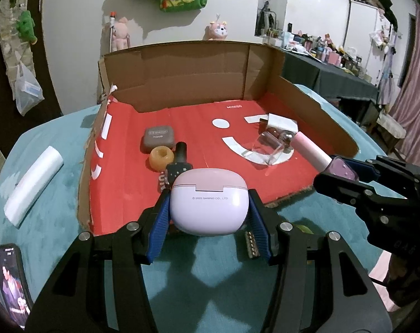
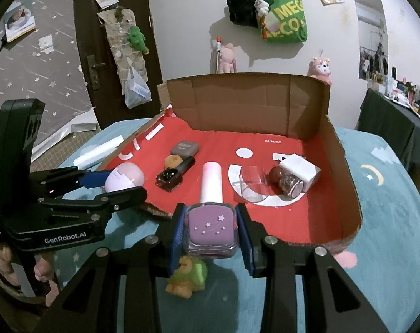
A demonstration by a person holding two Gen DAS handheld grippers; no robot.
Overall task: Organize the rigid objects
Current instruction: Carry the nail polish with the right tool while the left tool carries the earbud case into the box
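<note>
Going left to right: over on the far left of the teal-covered bench (image 1: 57, 194) there's a white roll (image 1: 33, 184) lying outside the cardboard box (image 1: 182, 80). Inside the box, left part of the red floor, a grey case (image 1: 157, 138), an orange ring (image 1: 161, 157) and a dark bottle (image 2: 174, 176) sit bunched together, pretty much touching.

Left tool (image 1: 208, 216) is clamped on a lilac earbud case (image 1: 208, 205), blue pads pressing both sides, held just above the box's open near edge. The box floor lies straight ahead and below it.

Right tool (image 2: 211, 231) is gripping a purple nail polish bottle (image 2: 211, 226) by its square body. The long white-pink cap points forward into the box, so its long axis runs along the fingers.

Right side of the box already has a clear holder (image 2: 253, 184), two round brown jars (image 2: 283, 180) and a white block (image 2: 300, 169). My guess is that each hand sets its piece down on its own side, the right one nearer that cluster.
</note>
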